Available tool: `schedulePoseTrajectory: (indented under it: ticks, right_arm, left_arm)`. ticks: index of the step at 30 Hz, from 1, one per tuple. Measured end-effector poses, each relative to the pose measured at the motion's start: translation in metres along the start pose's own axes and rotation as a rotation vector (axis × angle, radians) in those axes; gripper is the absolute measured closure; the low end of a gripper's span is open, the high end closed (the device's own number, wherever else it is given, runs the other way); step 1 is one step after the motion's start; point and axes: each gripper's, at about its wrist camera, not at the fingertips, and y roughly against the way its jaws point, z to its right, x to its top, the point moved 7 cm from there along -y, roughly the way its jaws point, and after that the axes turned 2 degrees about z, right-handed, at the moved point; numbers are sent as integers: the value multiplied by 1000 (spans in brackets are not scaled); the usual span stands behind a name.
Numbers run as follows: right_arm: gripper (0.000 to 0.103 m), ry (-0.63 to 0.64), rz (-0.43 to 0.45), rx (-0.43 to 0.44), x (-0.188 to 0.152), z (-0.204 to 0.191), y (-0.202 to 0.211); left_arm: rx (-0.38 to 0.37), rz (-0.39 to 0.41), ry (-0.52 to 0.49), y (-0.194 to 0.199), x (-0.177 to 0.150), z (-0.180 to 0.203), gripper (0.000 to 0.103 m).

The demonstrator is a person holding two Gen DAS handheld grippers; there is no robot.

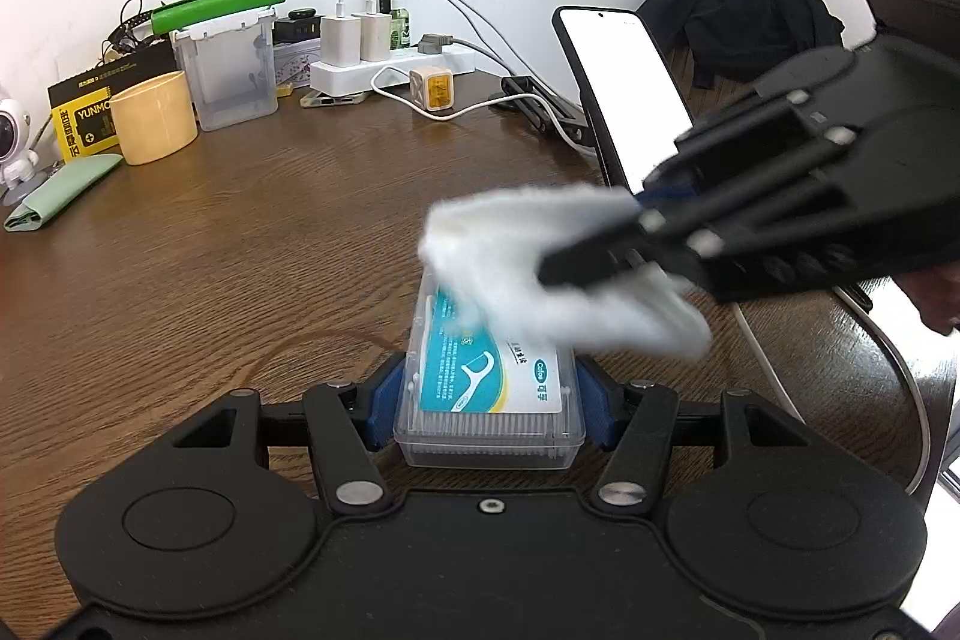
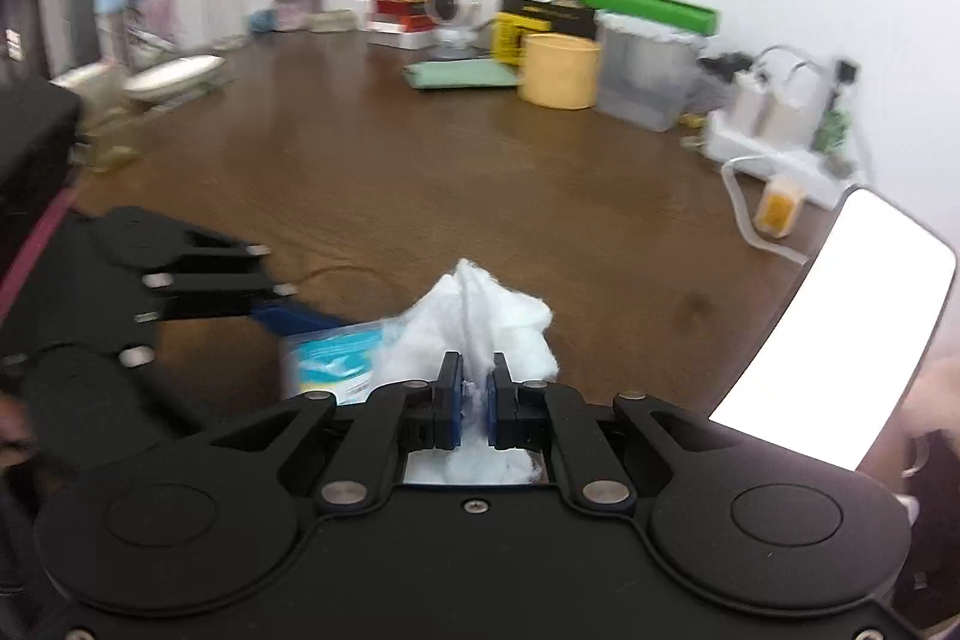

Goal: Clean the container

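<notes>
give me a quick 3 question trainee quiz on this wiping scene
1. True or false: the left gripper is shut on the clear floss pick box.
2. What does the right gripper hold?
A. a green sponge
B. a white tissue
C. the phone
3. Fill in: the tissue lies over the far end of the box's ____.

Key
1. True: the blue pads press both sides of the box.
2. B: the tissue is pinched between the two closed fingers.
3. Lid: the wad covers the far part of the teal label, while the near part shows bare.
</notes>
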Motion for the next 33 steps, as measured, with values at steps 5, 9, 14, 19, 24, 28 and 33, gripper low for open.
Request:
schedulePoseTrajectory:
  ticks: [5,9,14,19,24,28,33]
  right_arm:
    - [96,6,11,80,3,-19,-10]
    - [95,30,17,67,5,-20,-15]
    - [95,-5,33,86,2,-14,-12]
    - [94,-27,33,-9,2,5,-9]
    - [95,-18,-1,35,-3,1,0]
    - [95,-9,8,128,0,-19,-8]
    - [95,4,12,6,5,-5,-11]
  left_arm:
    - [3,-3,0,0,0,-3,46]
    - [12,-9,7,4,-2,-4,45]
    - [27,-4,5,5,-2,-2,46]
    - [43,-9,25,4,-2,-1,46]
    - [56,-10,35,5,-2,0,46]
    - [67,-14,52,5,-1,0,46]
    - [84,-19,51,5,-1,2,46]
